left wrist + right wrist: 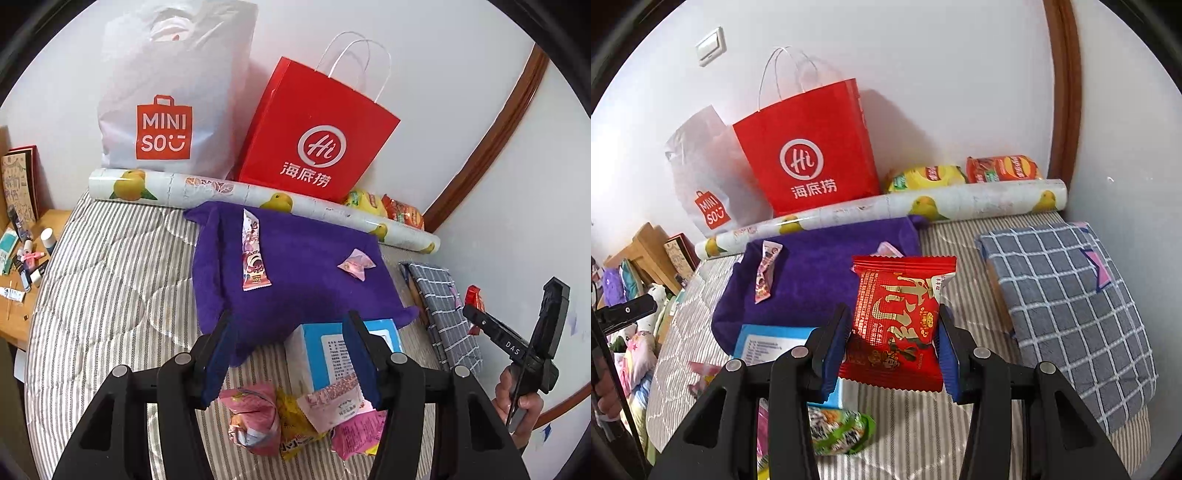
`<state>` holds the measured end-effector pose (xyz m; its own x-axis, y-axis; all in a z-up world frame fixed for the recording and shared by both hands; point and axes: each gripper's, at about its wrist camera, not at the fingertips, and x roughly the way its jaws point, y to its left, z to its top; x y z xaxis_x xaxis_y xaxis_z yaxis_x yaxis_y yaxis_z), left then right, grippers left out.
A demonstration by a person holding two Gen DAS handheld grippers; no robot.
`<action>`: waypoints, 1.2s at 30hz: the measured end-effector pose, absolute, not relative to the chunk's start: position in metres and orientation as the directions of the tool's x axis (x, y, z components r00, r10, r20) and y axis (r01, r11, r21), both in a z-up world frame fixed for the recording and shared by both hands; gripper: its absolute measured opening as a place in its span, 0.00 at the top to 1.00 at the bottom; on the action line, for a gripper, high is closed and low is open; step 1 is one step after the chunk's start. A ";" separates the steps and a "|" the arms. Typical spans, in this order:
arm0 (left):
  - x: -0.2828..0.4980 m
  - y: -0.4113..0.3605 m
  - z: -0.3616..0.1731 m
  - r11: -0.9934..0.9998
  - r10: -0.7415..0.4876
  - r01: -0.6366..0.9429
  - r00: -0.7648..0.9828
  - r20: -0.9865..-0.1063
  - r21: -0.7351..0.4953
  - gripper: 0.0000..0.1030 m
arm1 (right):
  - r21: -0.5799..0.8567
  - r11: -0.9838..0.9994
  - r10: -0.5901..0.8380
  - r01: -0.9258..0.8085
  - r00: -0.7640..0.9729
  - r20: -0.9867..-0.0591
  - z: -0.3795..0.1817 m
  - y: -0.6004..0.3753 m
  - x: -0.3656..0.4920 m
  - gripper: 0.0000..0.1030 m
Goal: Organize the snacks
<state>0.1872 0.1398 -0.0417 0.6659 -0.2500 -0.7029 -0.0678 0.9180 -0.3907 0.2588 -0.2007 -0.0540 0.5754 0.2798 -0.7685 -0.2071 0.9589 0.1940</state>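
Note:
My right gripper [894,310] is shut on a red snack packet [901,280] and holds it upright above the striped bed cover [923,424]. My left gripper [289,317] stands open over the near edge of a purple towel [295,295], with nothing between its blue pads. On the towel lie a long pink packet [253,254] and a small pink candy [356,265]. Under the left gripper are a blue and white box [317,347] and a pile of pink and yellow packets [258,417]. A green packet [834,432] lies under the right gripper.
A red paper bag [314,140] and a white plastic bag [166,110] lean on the wall behind a fruit-print roll [221,188]. Two chip bags [960,171] lie behind the roll. A checked grey cloth [1063,295] covers something at the right. A wooden desk [22,295] holds small items at left.

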 end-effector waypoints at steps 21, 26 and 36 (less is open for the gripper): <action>0.160 0.119 -0.144 0.937 -0.282 -0.067 0.439 -0.853 -0.344 0.25 | 0.182 0.966 0.251 -0.182 0.502 -0.828 -0.101 -0.200 0.242 0.57; 0.164 0.121 -0.155 0.926 -0.315 -0.058 0.428 -0.847 -0.374 0.25 | 0.160 0.973 0.221 -0.163 0.497 -0.839 -0.104 -0.206 0.240 0.57; 0.159 0.133 -0.157 0.895 -0.380 -0.041 0.449 -0.809 -0.443 0.39 | 0.124 0.980 0.185 -0.153 0.497 -0.848 -0.103 -0.207 0.238 0.57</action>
<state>0.1591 0.1334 -0.1573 0.4490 -0.3797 -0.8089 -0.0415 0.8954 -0.4433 0.2381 -0.2069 -0.1031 0.4973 0.1848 -0.8477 -0.1534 0.9804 0.1238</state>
